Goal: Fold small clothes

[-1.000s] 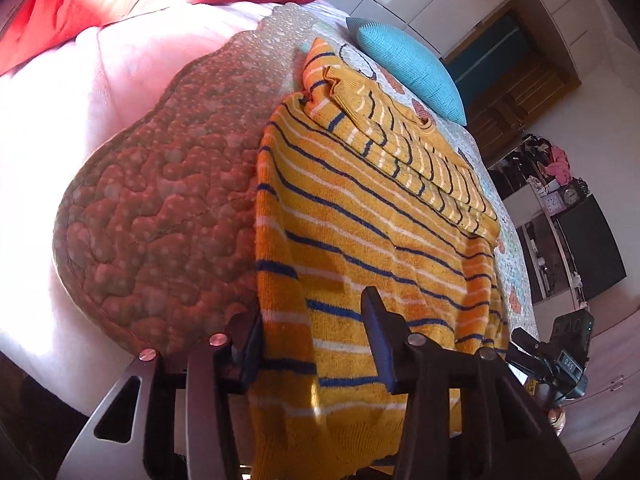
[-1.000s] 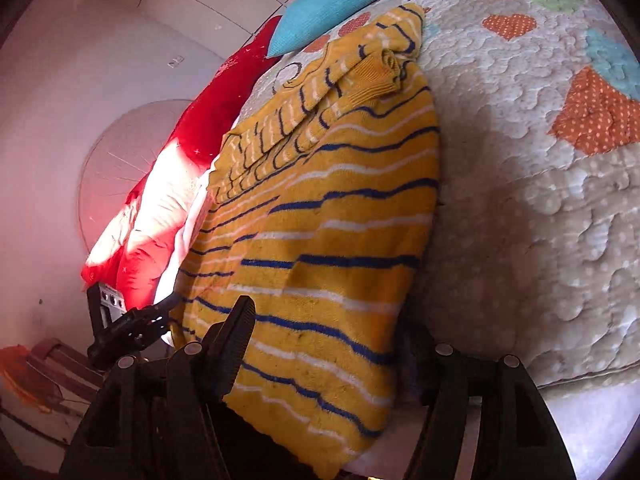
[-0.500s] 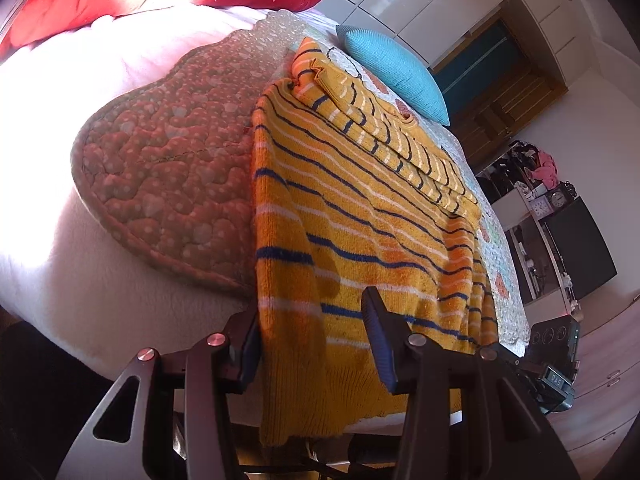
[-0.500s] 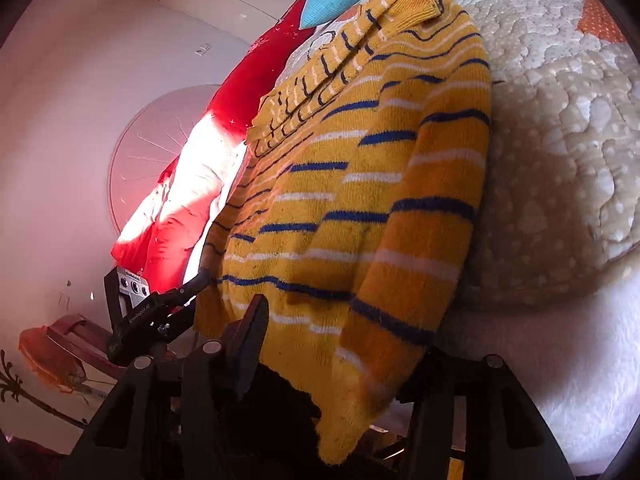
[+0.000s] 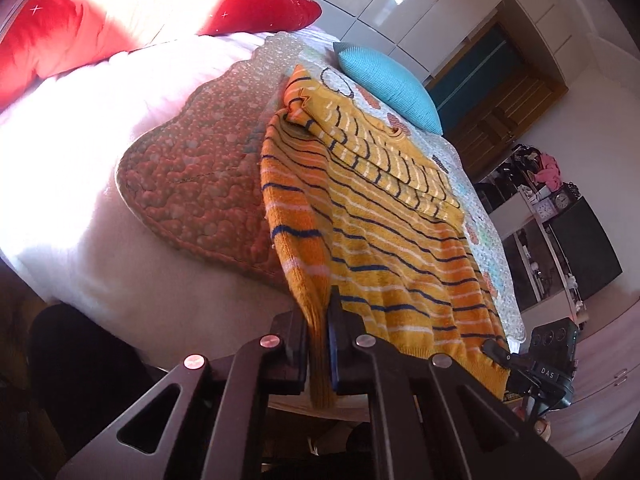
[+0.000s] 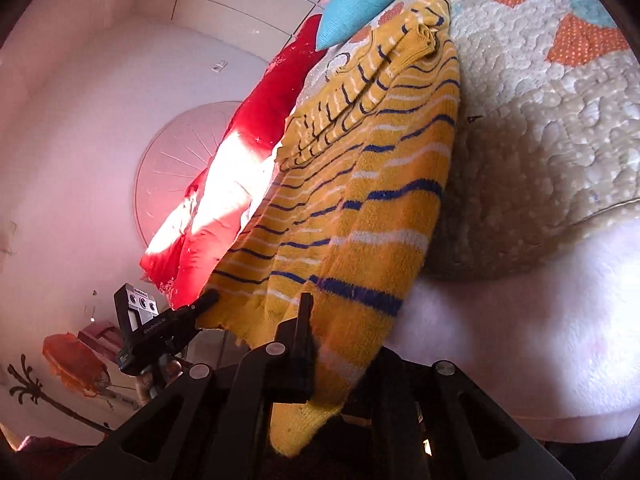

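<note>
Left tongs (image 5: pixel 319 344): we see the two fingers pressed onto the hem corner of the sweater (image 5: pixel 384 240); the knit passes between them and hangs below. In the right wrist view these tongs (image 6: pixel 208 300) show at 8 o'clock, at the other hem corner.

Right tongs (image 6: pixel 320 344): the jaws are closing and already pinch the hem corner of the same sweater (image 6: pixel 360 216); the cloth covers the right finger, so we see only the left one clearly. In the left wrist view these tongs (image 5: pixel 496 354) sit at 4 o'clock, on the far hem corner.

Sweater: yellow-orange knit with blue and white stripes. It lies along the bed, the sleeves folded across the upper part, and the hem end is raised off the bed edge between both tongs.

Quilt (image 5: pixel 192 184): padded, with coloured hearts; it lies under the sweater and reaches out at 9 o'clock of it in the left wrist view.

Bed cover (image 5: pixel 80 152): white and soft, under the quilt, in strong sunlight.

Blue cushion (image 5: pixel 388 84): beyond the sweater's collar end, at 12 o'clock.

Red pillow (image 5: pixel 120 12): at 11 o'clock, at the bed's far side, partly in sun.

Cabinets (image 5: pixel 400 4): white and glossy, behind the blue cushion.
</note>
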